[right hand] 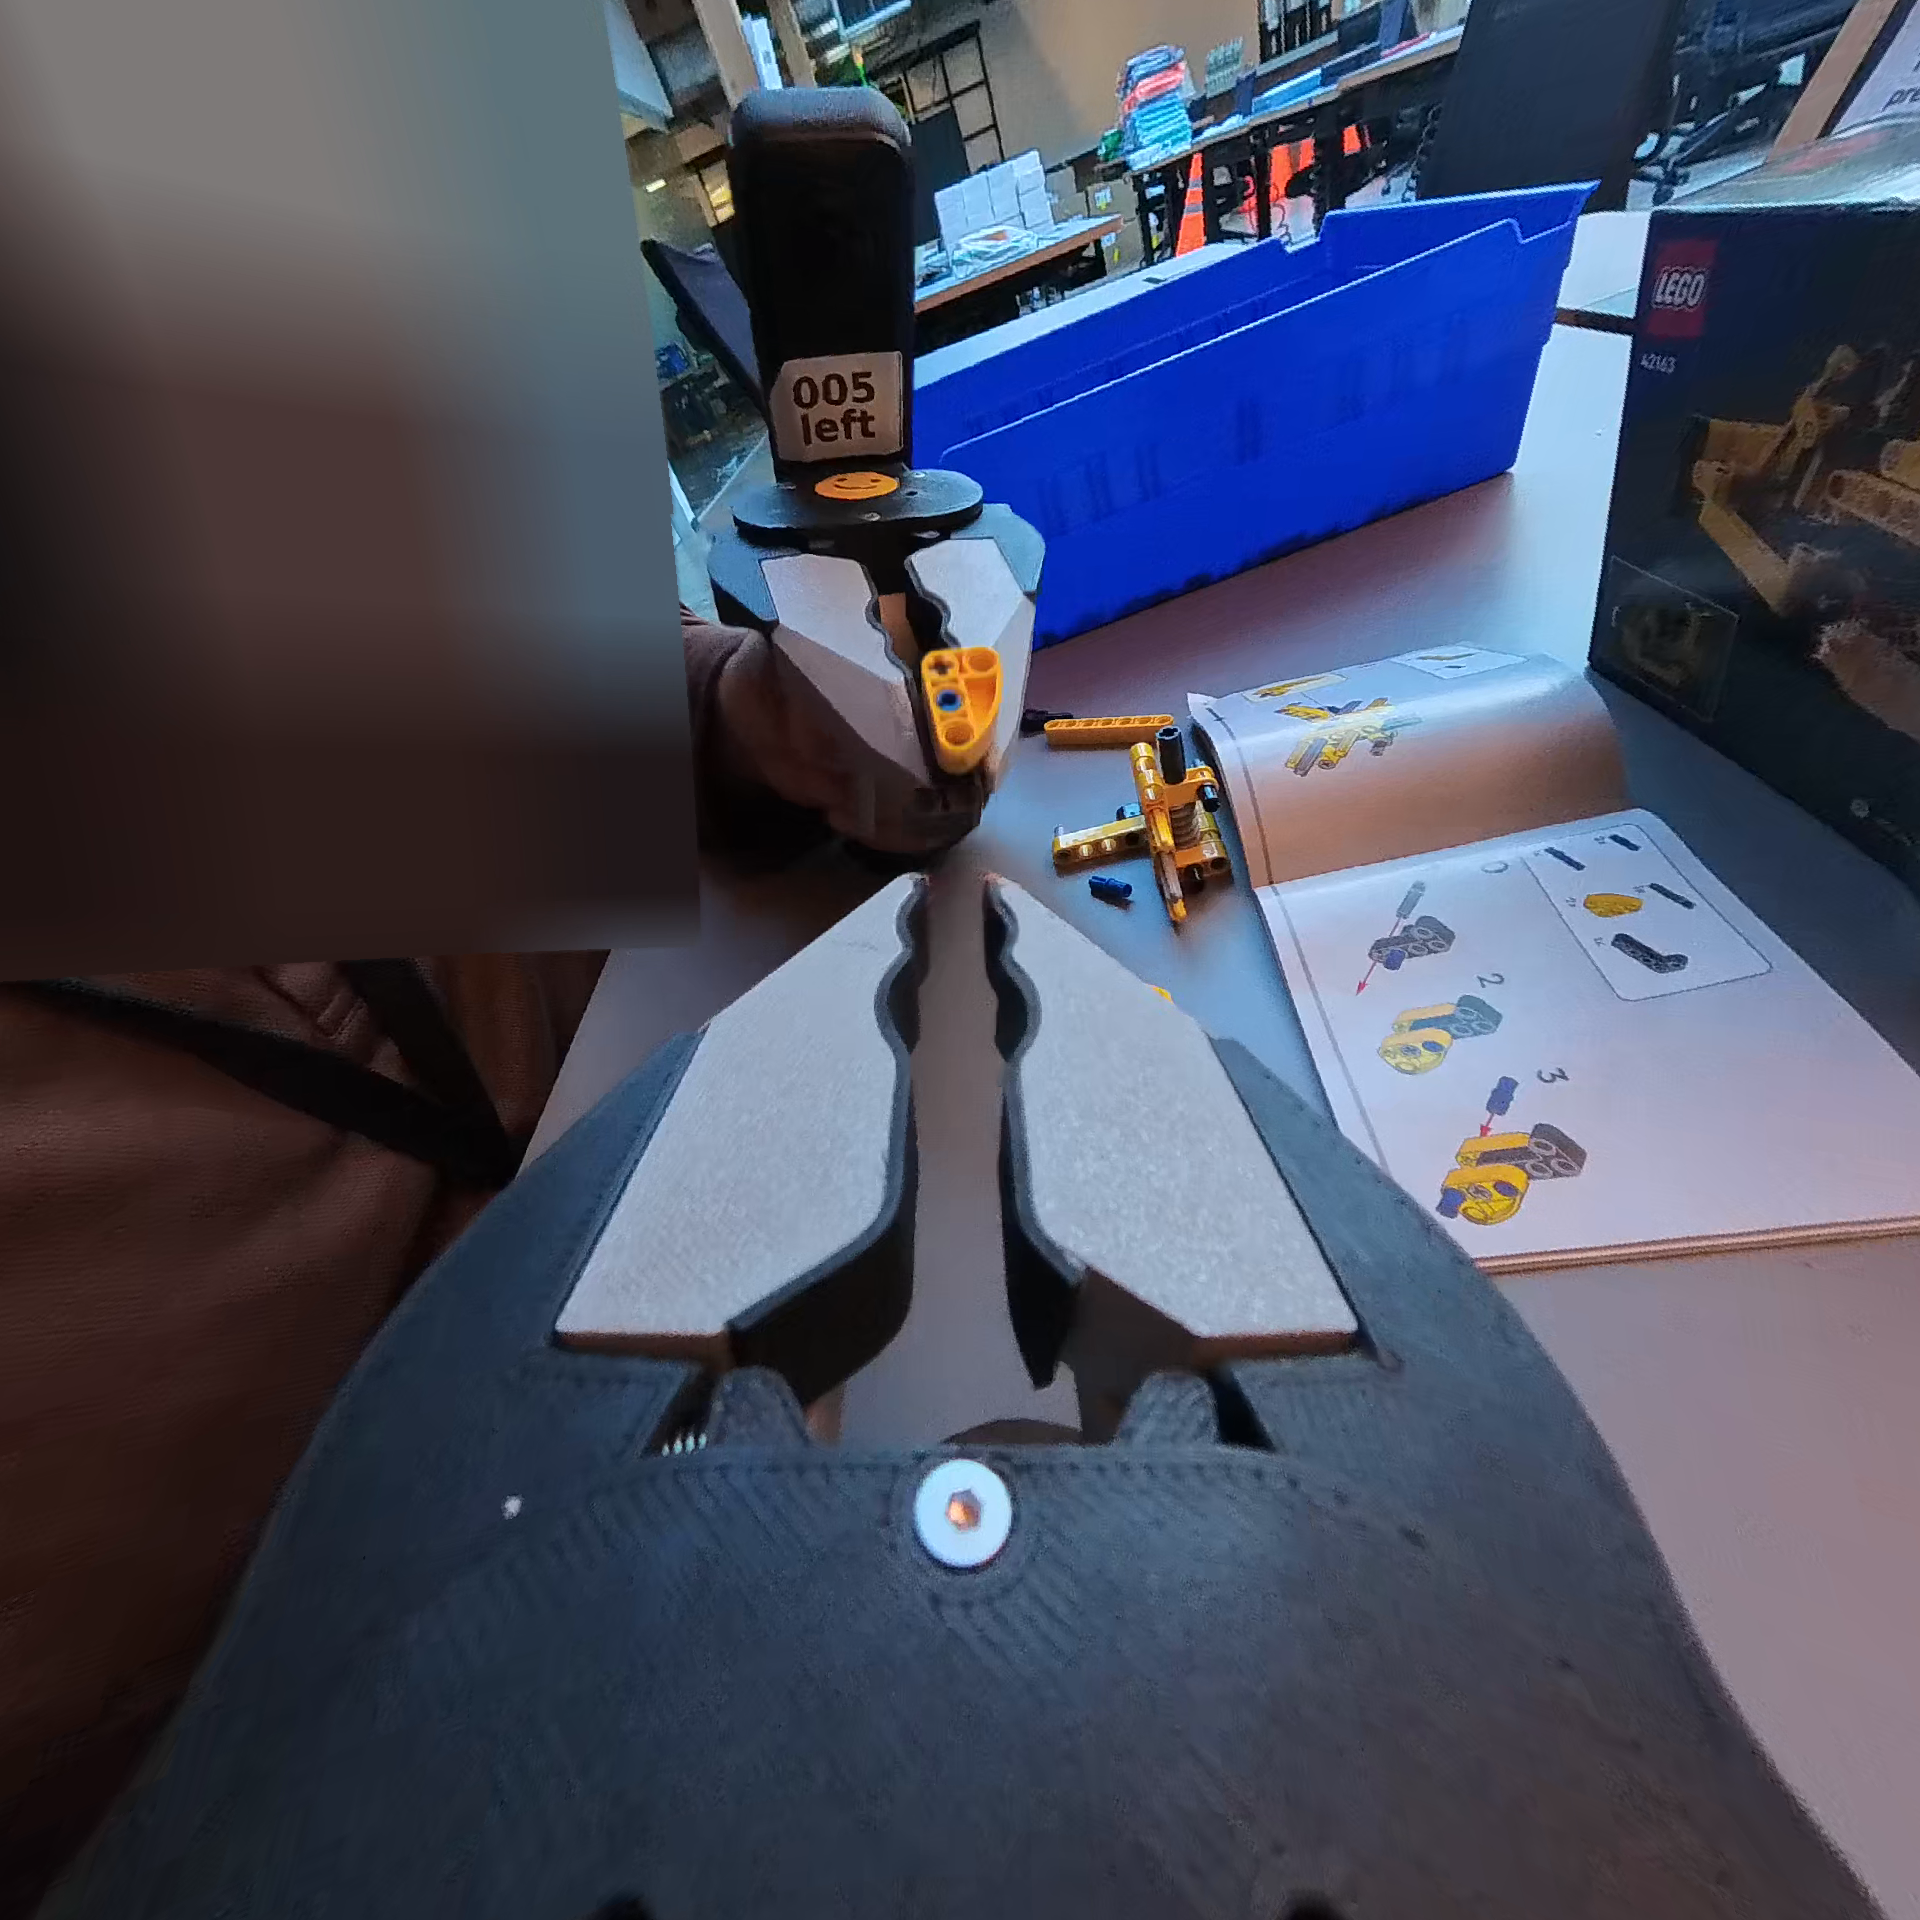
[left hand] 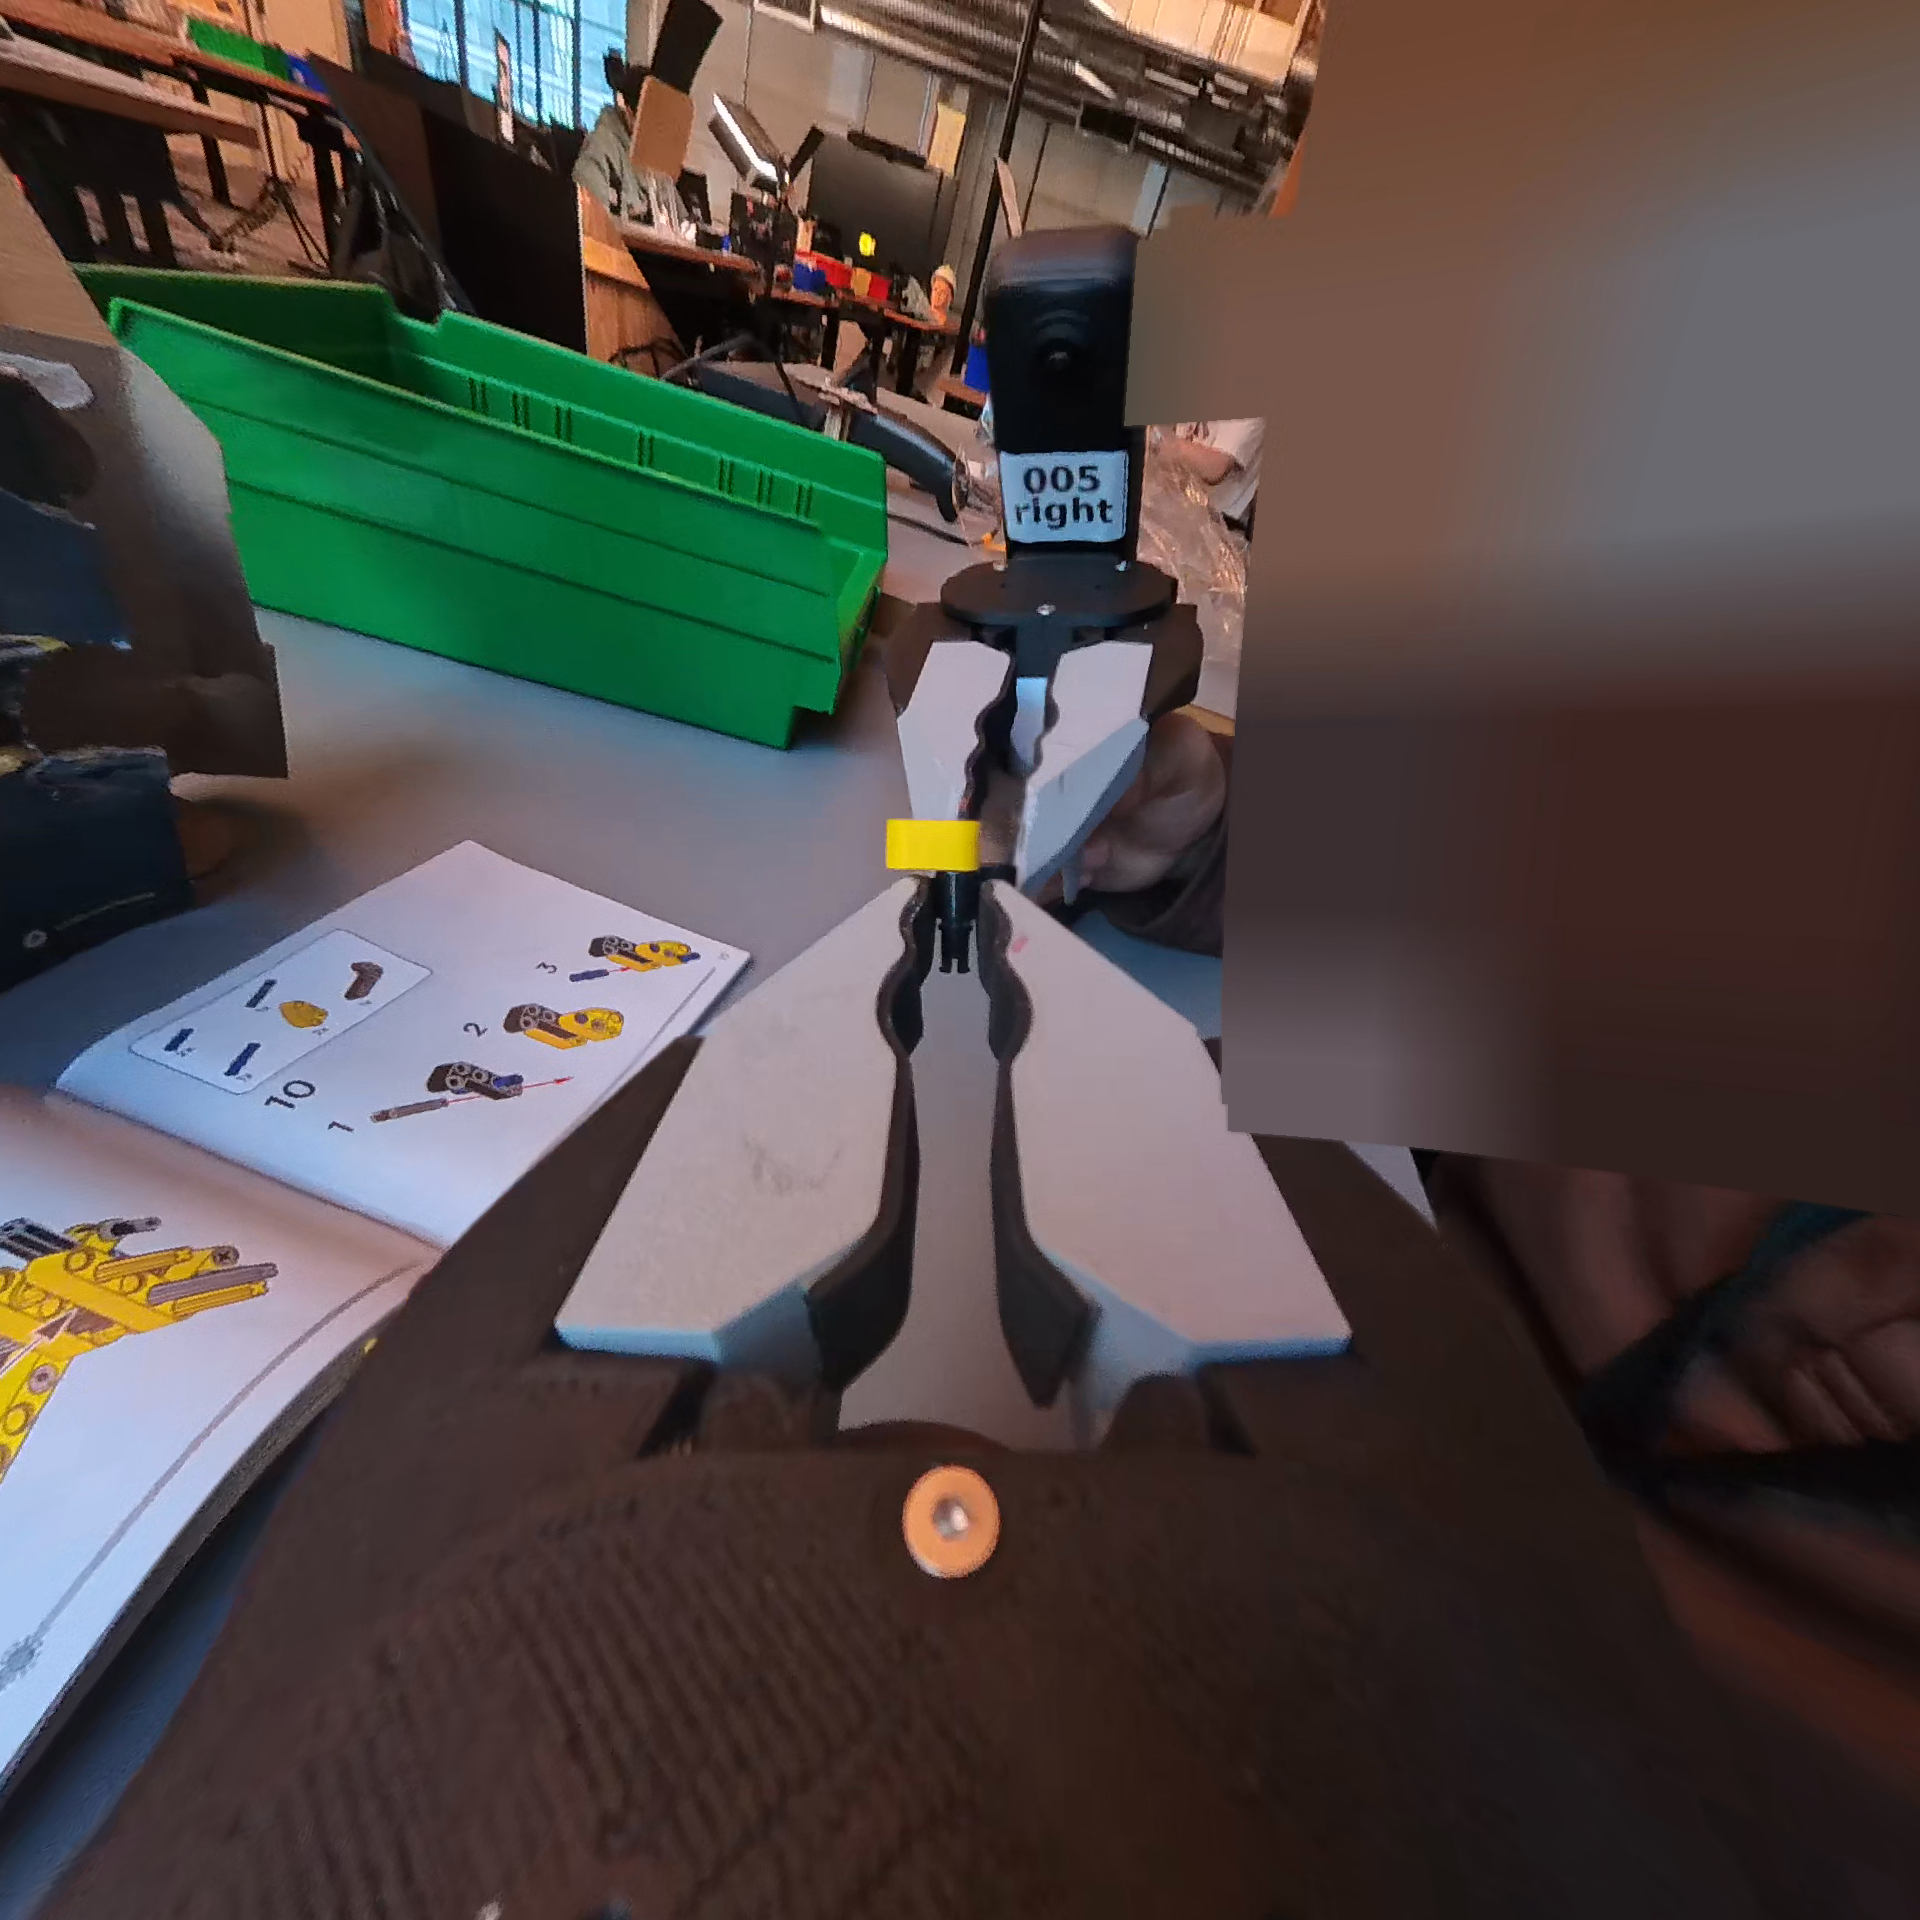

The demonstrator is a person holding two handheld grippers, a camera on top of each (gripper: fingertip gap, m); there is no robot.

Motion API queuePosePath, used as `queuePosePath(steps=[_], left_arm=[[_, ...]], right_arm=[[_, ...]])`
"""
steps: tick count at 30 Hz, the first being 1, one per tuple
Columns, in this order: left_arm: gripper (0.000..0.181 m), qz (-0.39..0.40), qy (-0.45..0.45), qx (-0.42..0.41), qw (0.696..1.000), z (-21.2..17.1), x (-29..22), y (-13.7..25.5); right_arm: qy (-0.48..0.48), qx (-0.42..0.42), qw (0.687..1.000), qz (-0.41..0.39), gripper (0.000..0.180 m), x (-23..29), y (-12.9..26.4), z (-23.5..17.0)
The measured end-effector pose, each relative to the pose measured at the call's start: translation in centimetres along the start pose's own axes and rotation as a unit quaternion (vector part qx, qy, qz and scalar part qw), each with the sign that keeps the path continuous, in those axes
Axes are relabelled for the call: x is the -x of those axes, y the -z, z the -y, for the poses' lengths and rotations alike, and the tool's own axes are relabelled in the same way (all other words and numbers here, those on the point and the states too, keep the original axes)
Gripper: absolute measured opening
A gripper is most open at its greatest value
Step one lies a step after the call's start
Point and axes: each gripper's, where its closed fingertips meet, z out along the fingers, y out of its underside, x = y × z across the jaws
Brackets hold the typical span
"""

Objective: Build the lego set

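My left gripper (left hand: 953,891) is shut on a small black pin piece (left hand: 954,928) that carries a yellow curved Lego piece (left hand: 932,844) just past its tips. In the right wrist view the left gripper (right hand: 956,805) faces the camera with the same yellow piece (right hand: 964,707), which has a blue pin in one hole. My right gripper (right hand: 956,883) points at it from a short distance, its jaws a narrow gap apart with nothing between them. It also shows in the left wrist view (left hand: 997,821), just behind the yellow piece.
An open instruction booklet (right hand: 1558,1049) lies on the grey table (left hand: 582,790). Beside it lie a partly built yellow assembly (right hand: 1174,821), a yellow beam (right hand: 1107,730) and a loose blue pin (right hand: 1110,886). A blue bin (right hand: 1247,395), a green bin (left hand: 520,540) and the dark set box (right hand: 1787,520) stand around. The tips of both grippers are at nearly the same place.
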Motion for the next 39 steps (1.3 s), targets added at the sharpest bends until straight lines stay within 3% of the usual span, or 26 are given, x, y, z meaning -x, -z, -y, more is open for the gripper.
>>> queuePosePath(steps=[4, 8, 19, 39], left_arm=[[0.004, 0.002, -0.044, -0.053, 0.998, 1.5, -0.2, 0.5], [0.004, 0.006, -0.149, -0.108, 0.983, 2.6, -0.9, 0.9], [0.004, 0.010, -0.235, -0.098, 0.967, 2.0, -2.0, 0.3], [0.005, 0.015, -0.216, -0.098, 0.971, 2.4, -2.0, 0.8]], right_arm=[[0.013, -0.007, 1.000, -0.006, 0.014, 0.1, 0.0, 0.4], [0.036, -0.021, 0.999, -0.004, 0.017, 0.9, 0.0, 1.1], [0.091, -0.028, 0.995, -0.011, 0.016, 2.3, 0.2, 2.0], [0.098, -0.020, 0.995, -0.024, 0.011, 1.4, 0.3, 1.3]])
